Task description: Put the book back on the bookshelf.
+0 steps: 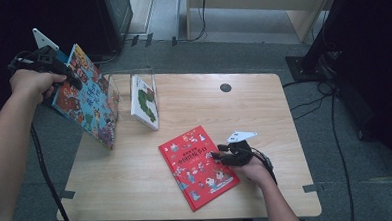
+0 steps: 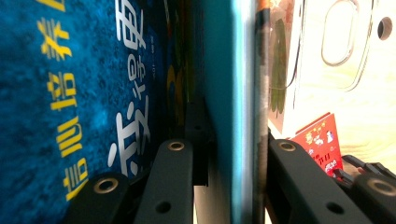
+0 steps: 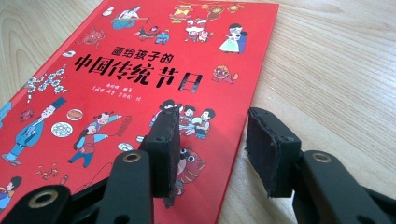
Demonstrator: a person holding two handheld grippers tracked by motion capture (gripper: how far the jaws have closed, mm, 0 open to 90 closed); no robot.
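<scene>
The left tongs (image 1: 65, 76) were found raised at the left edge of the tabletop (image 1: 264, 117), closed on a blue picture book (image 1: 86, 98). In the left gripper view, the book's edge (image 2: 236, 112) was seen clamped between the two black jaws. The book was held tilted, its lower corner down beside a clear plastic stand (image 1: 114, 96) at the back left of the tabletop. A white book with a green picture (image 1: 144, 101) was noted propped in that stand.

The right tongs (image 1: 220, 156) were found low over the right edge of a red picture book (image 1: 198, 166), which lay flat on the front middle of the tabletop. In the right gripper view, the jaws were seen parted and gripping nothing, one pad (image 3: 164, 149) over the red cover (image 3: 121, 93) and the other over bare wood.
</scene>
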